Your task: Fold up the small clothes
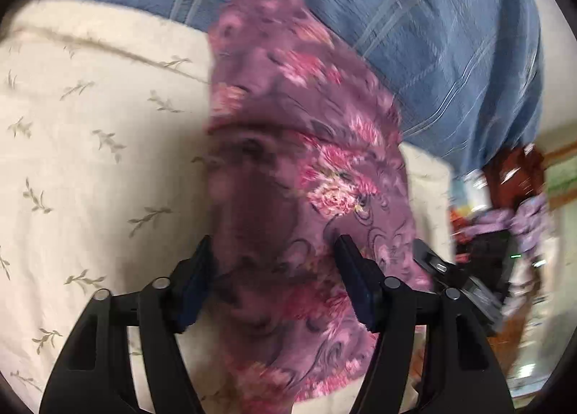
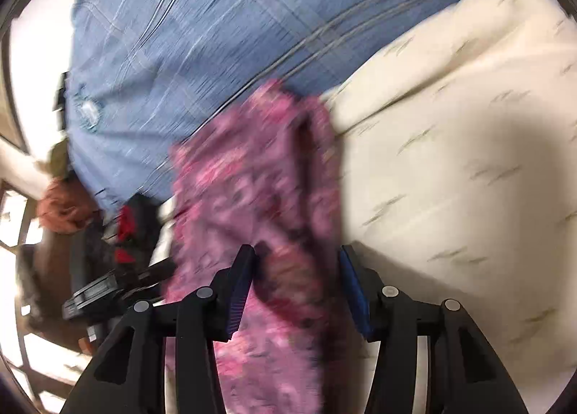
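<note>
A small purple garment with pink flowers (image 1: 306,125) lies in a long strip on the cream sheet (image 1: 90,125). My left gripper (image 1: 274,262) stands wide over its near part, with the cloth between the fingers and the pads not pressing on it. In the right wrist view the same garment (image 2: 252,179) runs under my right gripper (image 2: 295,262), whose jaws stand apart around a fold of it without clamping. Both pictures are blurred. The garment's far end touches the blue checked cloth.
A blue checked shirt (image 1: 396,17) with a button (image 2: 86,111) fills the far side of both views. The cream leaf-print sheet (image 2: 468,161) spreads beside the garment. The other gripper's black body (image 1: 450,277) shows near the bed edge, with cluttered floor (image 1: 523,215) beyond.
</note>
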Action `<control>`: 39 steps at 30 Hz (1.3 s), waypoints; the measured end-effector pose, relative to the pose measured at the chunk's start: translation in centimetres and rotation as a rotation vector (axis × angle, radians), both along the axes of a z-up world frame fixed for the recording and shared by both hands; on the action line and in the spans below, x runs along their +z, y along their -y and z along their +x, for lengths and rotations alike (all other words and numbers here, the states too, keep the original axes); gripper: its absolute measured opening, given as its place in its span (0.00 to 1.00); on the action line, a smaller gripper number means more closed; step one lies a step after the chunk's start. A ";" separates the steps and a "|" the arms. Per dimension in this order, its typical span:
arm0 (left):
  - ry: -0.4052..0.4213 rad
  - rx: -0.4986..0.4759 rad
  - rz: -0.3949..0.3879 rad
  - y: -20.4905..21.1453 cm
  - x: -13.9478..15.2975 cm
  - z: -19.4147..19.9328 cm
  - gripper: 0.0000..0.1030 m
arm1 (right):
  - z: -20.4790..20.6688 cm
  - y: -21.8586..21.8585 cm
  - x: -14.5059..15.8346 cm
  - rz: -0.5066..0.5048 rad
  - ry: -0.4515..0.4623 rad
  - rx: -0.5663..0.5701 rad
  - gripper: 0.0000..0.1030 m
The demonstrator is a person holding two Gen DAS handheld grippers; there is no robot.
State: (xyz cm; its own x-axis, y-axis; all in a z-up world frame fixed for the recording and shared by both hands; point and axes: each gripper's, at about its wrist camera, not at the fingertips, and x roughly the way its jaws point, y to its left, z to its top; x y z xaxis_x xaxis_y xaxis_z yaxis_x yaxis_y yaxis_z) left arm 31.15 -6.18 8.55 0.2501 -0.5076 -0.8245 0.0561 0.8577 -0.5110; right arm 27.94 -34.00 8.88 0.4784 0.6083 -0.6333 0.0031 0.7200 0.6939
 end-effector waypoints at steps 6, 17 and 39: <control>0.070 -0.015 0.088 1.7 0.6 -0.2 0.78 | 0.0 -1.0 -0.3 0.029 0.075 0.052 0.61; 0.088 -0.025 0.068 1.9 0.3 0.0 0.72 | -0.6 -2.9 0.2 -0.189 0.146 0.050 0.34; 0.035 -0.033 -0.003 -11.9 2.7 -18.6 0.30 | -18.4 -9.9 1.7 -0.009 0.110 0.155 0.26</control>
